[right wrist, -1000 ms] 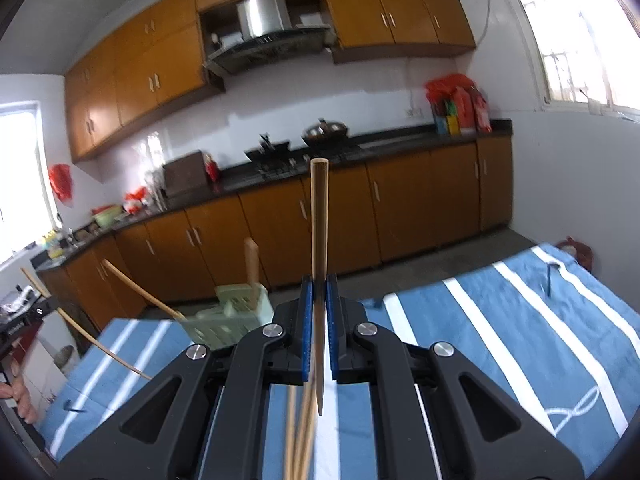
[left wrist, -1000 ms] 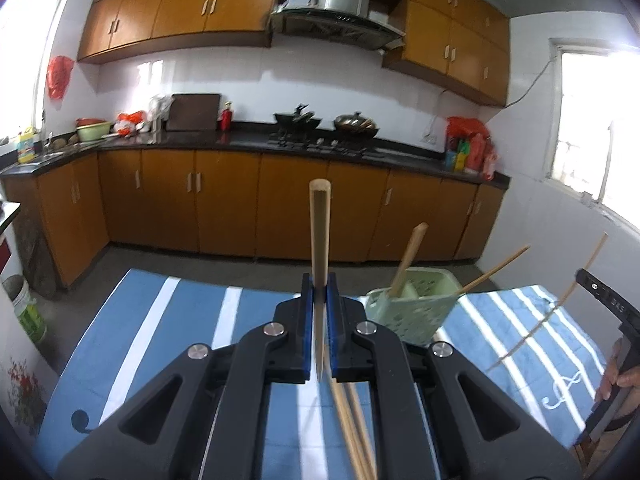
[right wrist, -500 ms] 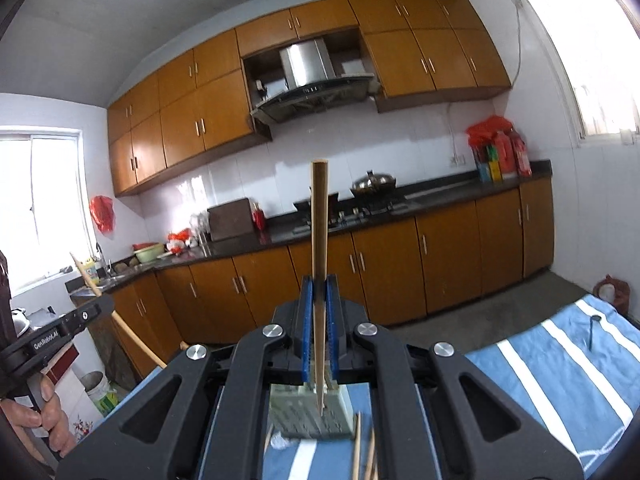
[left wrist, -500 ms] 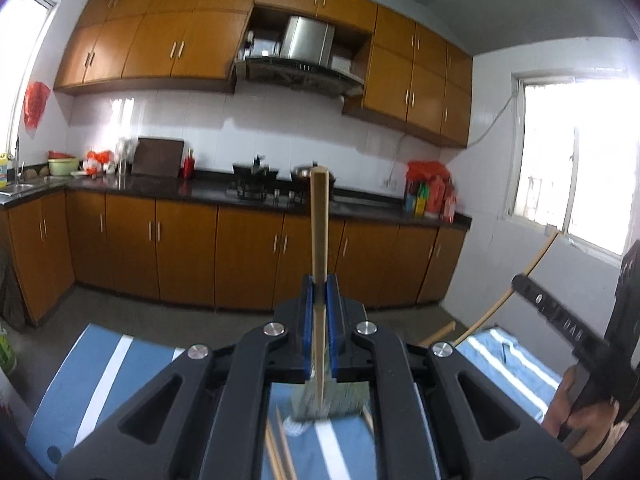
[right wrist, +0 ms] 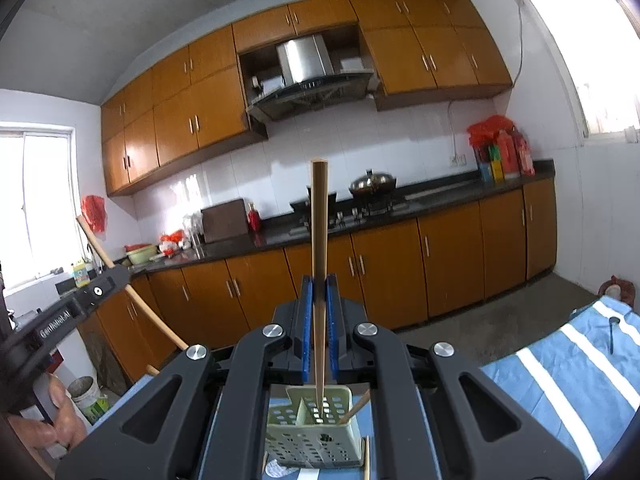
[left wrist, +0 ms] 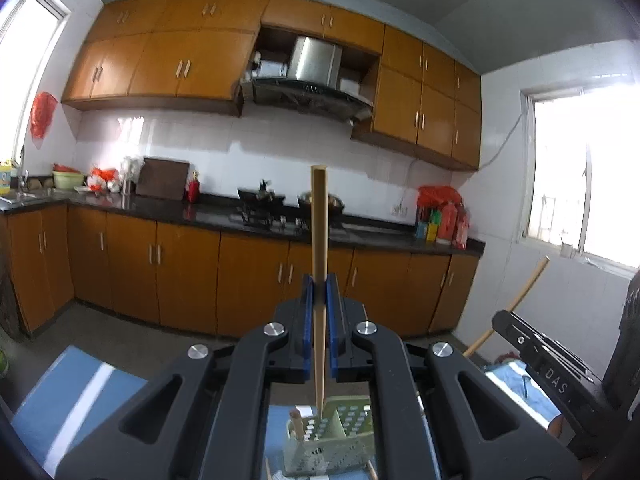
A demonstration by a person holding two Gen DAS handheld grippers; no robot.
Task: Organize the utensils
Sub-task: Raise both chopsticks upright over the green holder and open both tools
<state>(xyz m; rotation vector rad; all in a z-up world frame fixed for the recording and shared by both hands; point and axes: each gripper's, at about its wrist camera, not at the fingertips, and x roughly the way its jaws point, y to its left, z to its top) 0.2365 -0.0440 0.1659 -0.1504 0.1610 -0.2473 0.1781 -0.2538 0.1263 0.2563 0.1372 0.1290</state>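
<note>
Kitchen bkgd; both hand-held grippers, left [left wrist: 319, 300] & right [right wrist: 319, 300], each clamped on chopstick [left wrist: 319, 240] above green holder [right wrist: 310, 428].

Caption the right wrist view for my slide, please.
Right gripper shut on an upright chopstick, its tip over the green perforated holder.

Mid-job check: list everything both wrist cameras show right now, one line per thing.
Chopstick in left gripper: one, light wood, upright, tip over the basket.
Chopstick in right gripper: one, light wood, upright, tip over the basket.
Utensil basket: one, pale green, perforated, on the cloth, a chopstick already leaning inside.
Cloth: one, blue with white stripes, covering the table.
Wok: one, lidded, on the stove.
Left gripper: black, blue pads, shut on its chopstick.
Right gripper: black, blue pads, shut on its chopstick.
</note>
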